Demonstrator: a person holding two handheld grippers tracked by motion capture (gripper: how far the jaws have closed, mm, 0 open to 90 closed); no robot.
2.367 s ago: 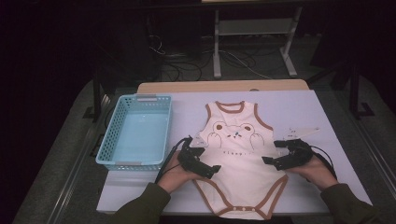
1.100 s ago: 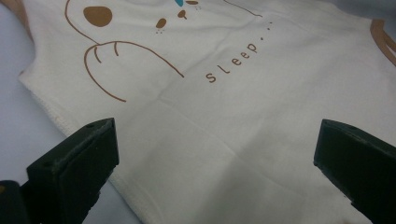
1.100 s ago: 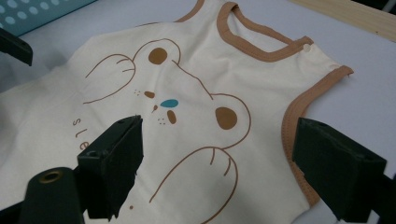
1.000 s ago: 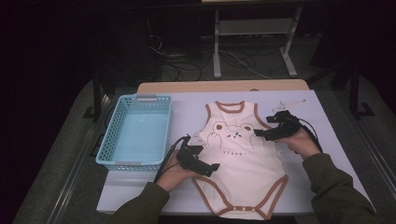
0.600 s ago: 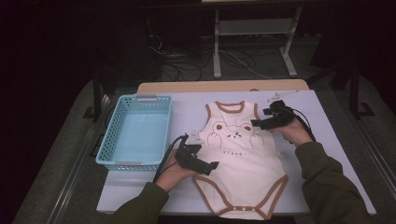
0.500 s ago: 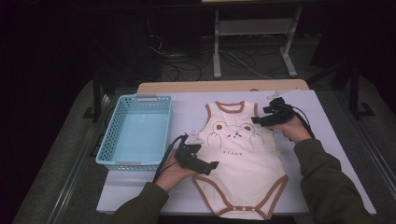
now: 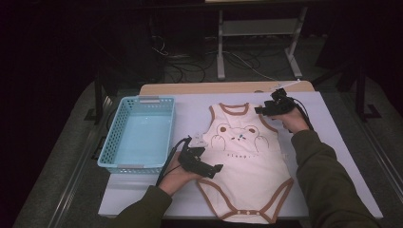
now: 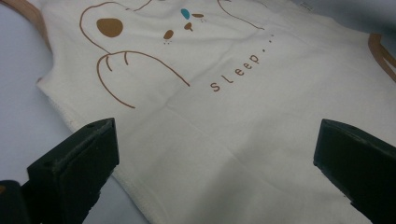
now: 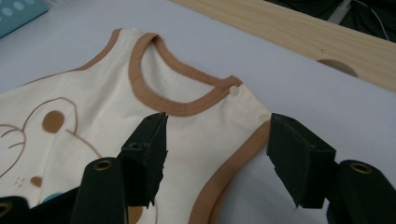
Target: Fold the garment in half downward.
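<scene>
Jaws of the right gripper point(image 9: 215, 158) have just been closing and stand partly open astride the shoulder strap of the cream cotton baby bodysuit with brown trim and a bear print point(image 7: 247, 161), pads not pressing it. Farther down, the left gripper point(image 8: 215, 177) is spread wide over the garment's left side edge. The bodysuit lies flat on the white table point(image 7: 342, 142), neck pointing away from the person, long axis running near to far, bare surface on its right, a light blue plastic basket point(image 7: 139, 133) on its left.

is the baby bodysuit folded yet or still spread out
Spread out. The bodysuit lies flat and face up on the table, bear print, both shoulder straps and the snap crotch all showing, with no part turned over.
</scene>
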